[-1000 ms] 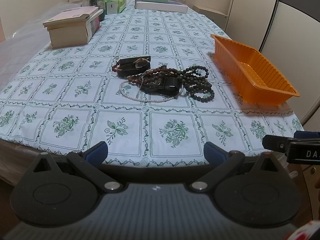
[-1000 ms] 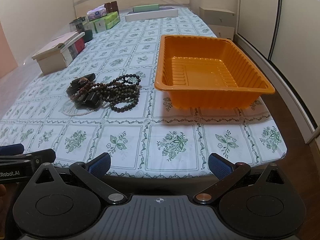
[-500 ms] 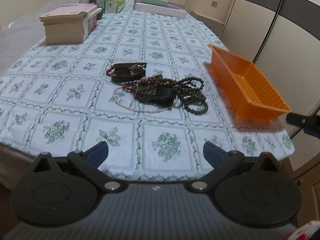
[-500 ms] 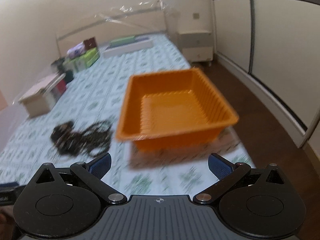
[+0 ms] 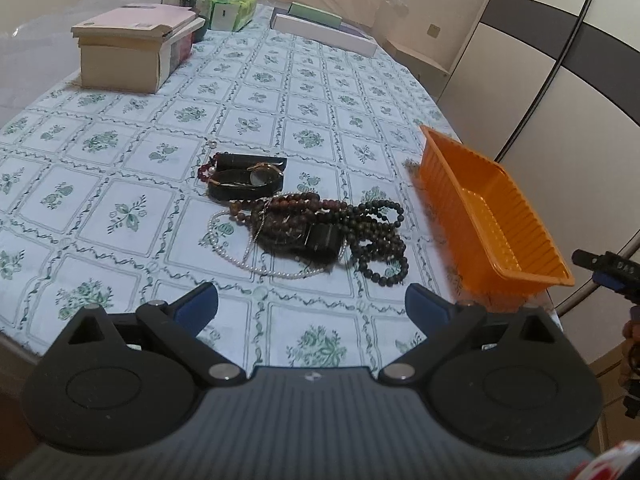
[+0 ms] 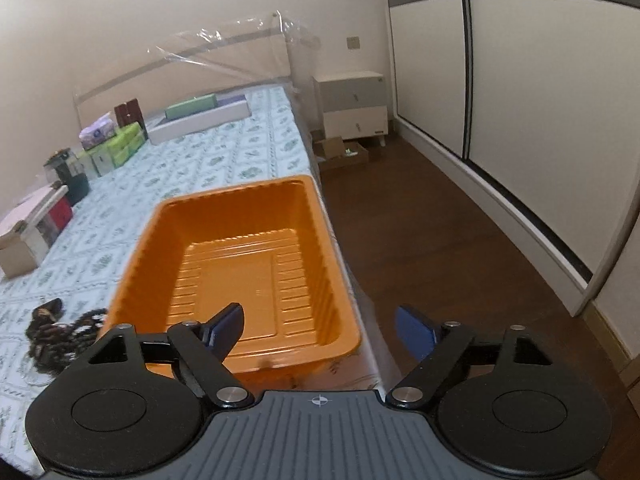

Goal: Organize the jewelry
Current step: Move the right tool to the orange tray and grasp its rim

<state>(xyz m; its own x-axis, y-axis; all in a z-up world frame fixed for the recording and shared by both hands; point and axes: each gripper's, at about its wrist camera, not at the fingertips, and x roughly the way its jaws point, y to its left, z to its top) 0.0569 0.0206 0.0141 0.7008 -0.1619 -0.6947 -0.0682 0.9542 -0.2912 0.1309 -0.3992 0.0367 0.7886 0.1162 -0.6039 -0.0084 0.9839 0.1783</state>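
A tangled jewelry pile (image 5: 320, 228) lies mid-table on the flowered cloth: dark bead strings (image 5: 380, 240), a pearl necklace (image 5: 240, 260) and a black-strapped watch (image 5: 256, 178). My left gripper (image 5: 312, 304) hovers open just in front of the pile, with nothing between its fingers. The empty orange tray (image 5: 440, 168) sits at the table's right edge. My right gripper (image 6: 320, 324) hangs over the tray's (image 6: 136, 248) near right corner. Its jaws are closing, with the left fingertip over the tray's floor and the right one past the table edge. The pads press on nothing. The jewelry pile (image 6: 52, 332) shows at the left edge of the right wrist view.
A beige box (image 5: 124, 56) with papers on top stands at the far left. Behind it are a jar, tissue packs (image 5: 232, 8) and a flat white box (image 5: 324, 34). To the right the table drops to dark wood floor (image 6: 440, 240), with sliding wardrobe doors (image 6: 540, 120) and a small cabinet (image 6: 352, 108).
My right gripper swung right and forward from facing the whole table to hanging over the tray's corner, and its jaws have narrowed. The left gripper drifted a little, still open.
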